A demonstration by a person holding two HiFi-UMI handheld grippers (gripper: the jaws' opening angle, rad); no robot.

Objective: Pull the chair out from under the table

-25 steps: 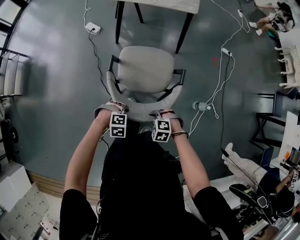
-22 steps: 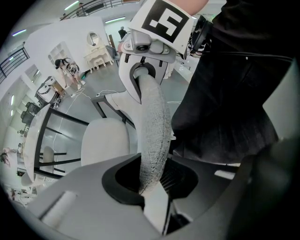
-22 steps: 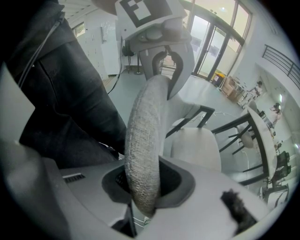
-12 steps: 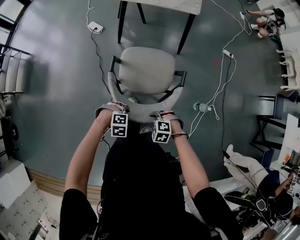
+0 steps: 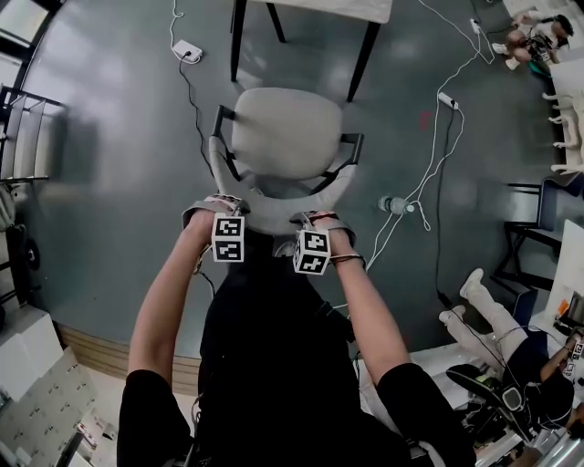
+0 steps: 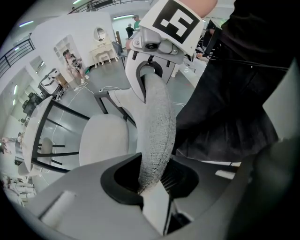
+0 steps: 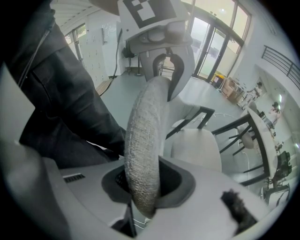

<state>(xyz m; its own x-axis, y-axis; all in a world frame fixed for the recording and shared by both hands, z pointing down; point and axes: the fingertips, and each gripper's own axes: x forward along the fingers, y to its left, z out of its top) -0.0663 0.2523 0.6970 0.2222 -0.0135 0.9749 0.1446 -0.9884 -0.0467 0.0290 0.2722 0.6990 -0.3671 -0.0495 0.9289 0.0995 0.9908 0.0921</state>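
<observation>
The chair (image 5: 285, 132) is seen on the grey floor (image 5: 119, 182), clear of the table (image 5: 315, 7) and just in front of the person. Its backrest (image 5: 271, 219) is clamped by the right hand-held gripper (image 7: 140, 187), while the jaws of the left hand-held gripper (image 6: 154, 176) are being opened with the backrest between them

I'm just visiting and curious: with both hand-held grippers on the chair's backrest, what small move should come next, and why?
Probably open the right hand-held gripper and let go. The chair already stands clear of the table, and the left hand-held gripper is opening its jaws around the backrest.
</observation>
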